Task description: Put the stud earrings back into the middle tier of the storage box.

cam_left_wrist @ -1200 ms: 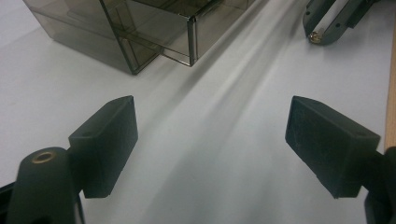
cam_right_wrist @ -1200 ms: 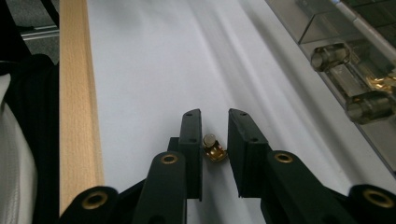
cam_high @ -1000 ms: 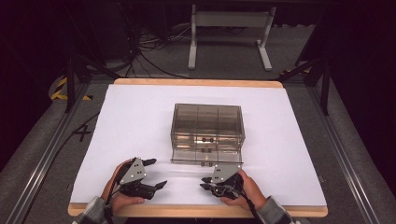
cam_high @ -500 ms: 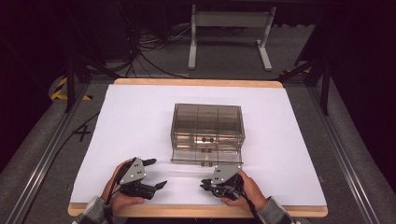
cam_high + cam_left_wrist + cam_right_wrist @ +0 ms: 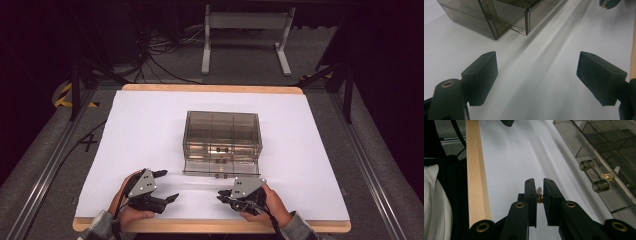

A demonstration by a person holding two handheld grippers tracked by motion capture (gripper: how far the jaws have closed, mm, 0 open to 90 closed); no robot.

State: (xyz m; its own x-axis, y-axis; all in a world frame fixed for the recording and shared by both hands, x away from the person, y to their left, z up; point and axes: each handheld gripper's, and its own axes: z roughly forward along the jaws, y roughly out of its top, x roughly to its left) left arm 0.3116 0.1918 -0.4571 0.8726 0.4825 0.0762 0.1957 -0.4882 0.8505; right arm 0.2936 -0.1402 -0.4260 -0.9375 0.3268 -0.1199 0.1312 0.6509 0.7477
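small part [image 5: 539, 190] betw. right gripper [image 5: 538, 185] jaws

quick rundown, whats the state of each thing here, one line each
drawer box: upright on the white sheet, smoky clear plastic
bottom drawer: pulled partly out toward the person
left gripper: jaws wide open, nothing between them
right gripper: jaws nearly shut on a small brass and clear part
small brass and clear part: pinched between the pads

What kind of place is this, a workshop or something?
Probably a lab recording bench: a person's hands hold a left gripper and a right gripper over a white-covered table bearing a smoky plastic drawer box, with cables on the dark floor behind.
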